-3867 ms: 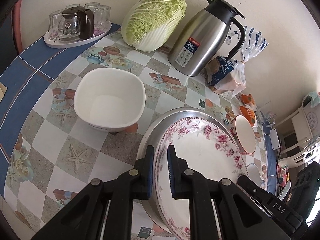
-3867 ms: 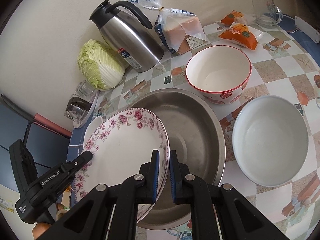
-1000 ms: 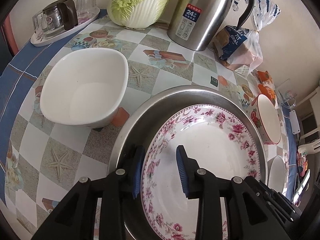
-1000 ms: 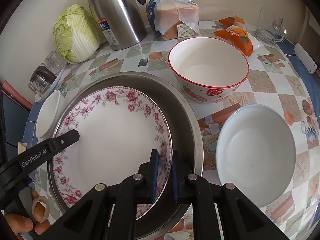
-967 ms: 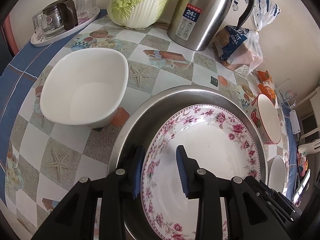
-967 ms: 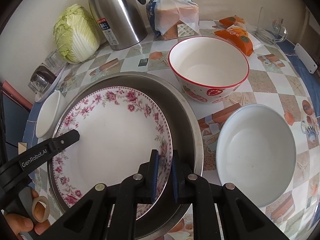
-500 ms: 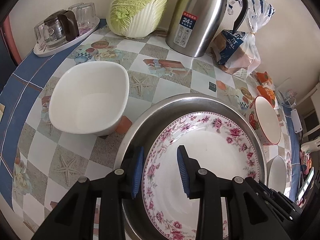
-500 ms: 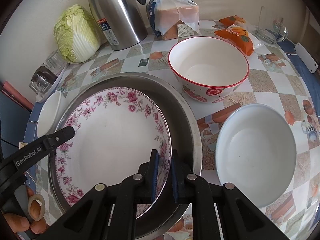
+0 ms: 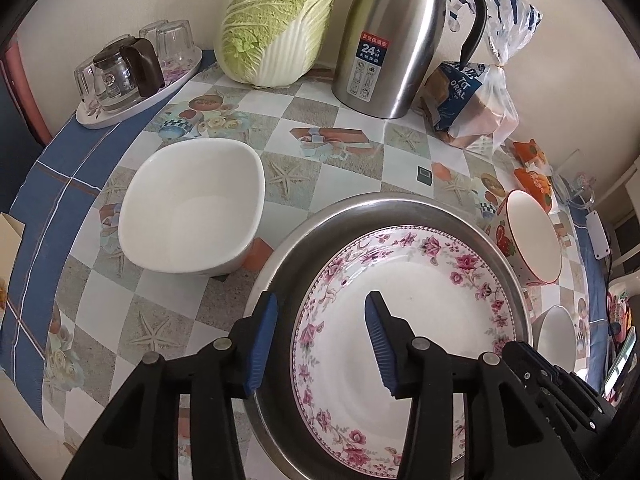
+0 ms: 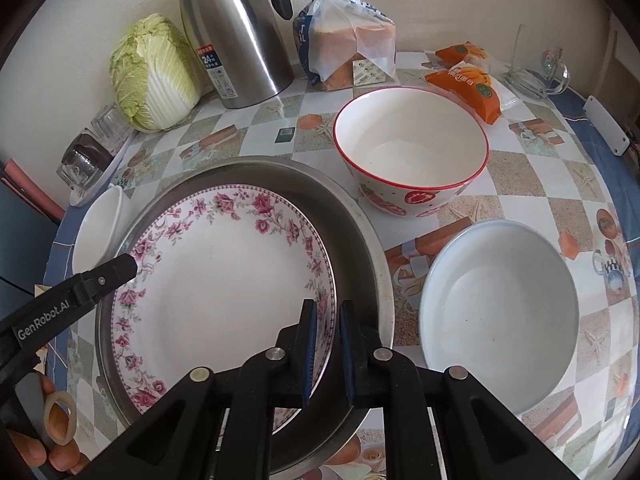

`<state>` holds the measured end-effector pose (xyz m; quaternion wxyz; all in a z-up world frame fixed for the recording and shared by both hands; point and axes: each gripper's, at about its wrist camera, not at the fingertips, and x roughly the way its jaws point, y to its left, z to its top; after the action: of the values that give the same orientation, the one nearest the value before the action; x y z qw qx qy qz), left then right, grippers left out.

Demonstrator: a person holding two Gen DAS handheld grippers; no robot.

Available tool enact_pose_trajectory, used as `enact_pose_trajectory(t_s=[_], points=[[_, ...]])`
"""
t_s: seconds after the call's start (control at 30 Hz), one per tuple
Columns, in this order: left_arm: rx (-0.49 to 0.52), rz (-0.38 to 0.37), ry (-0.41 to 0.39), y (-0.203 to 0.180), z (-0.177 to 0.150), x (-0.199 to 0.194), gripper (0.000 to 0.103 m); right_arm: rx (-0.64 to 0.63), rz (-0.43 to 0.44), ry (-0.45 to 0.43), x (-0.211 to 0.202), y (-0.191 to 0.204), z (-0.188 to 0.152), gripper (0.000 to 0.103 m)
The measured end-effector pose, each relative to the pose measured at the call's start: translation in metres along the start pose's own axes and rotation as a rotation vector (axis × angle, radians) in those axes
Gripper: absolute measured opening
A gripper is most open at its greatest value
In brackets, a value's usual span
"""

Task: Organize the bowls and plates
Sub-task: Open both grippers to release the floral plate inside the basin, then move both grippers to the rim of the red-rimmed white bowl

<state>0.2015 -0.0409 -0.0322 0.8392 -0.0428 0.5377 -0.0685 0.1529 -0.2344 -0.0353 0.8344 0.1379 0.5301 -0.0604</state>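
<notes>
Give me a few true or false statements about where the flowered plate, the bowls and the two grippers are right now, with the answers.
1. The flowered plate lies inside the steel basin. True.
2. The left gripper is clamped on the plate's rim. False: its fingers stand apart, open over the rim.
3. The right gripper has the plate's edge between its closed fingers. True.
4. The red-rimmed bowl sits inside the basin. False: it stands on the table beside it.
5. The square white bowl holds food. False: it is empty.
</notes>
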Motion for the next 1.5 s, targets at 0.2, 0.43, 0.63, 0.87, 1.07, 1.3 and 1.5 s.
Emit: enact_pose_trajectory(t_s=[0.2,0.43,0.63,0.87,1.07,1.3,1.5], points=[[0.009,0.018,0.004,0.0,-0.001,-0.004,0.053,0.001,-0.004,-0.043,-0.017,-0.003,0.003,0.014],[0.025,0.042,0.01,-0.002,-0.004,-0.007,0.057,-0.017,-0.018,-0.063,-0.025,0.0,0.004,0.014],[0.04,0.064,0.015,-0.004,-0.004,-0.007,0.067,-0.03,-0.033,-0.057,-0.023,0.001,0.003,0.031],[0.032,0.088,0.033,0.0,-0.005,-0.004,0.071,-0.049,-0.054,-0.057,-0.023,0.003,0.002,0.062],[0.043,0.104,0.036,0.0,-0.006,-0.002,0.082,-0.063,-0.073,-0.047,-0.019,0.003,0.002,0.074],[0.047,0.124,0.034,0.001,-0.007,-0.001,0.083,-0.07,-0.079,-0.048,-0.017,0.003,0.001,0.083],[0.04,0.13,0.031,0.003,-0.008,0.0,0.09,-0.077,-0.082,-0.046,-0.016,0.003,0.001,0.089]])
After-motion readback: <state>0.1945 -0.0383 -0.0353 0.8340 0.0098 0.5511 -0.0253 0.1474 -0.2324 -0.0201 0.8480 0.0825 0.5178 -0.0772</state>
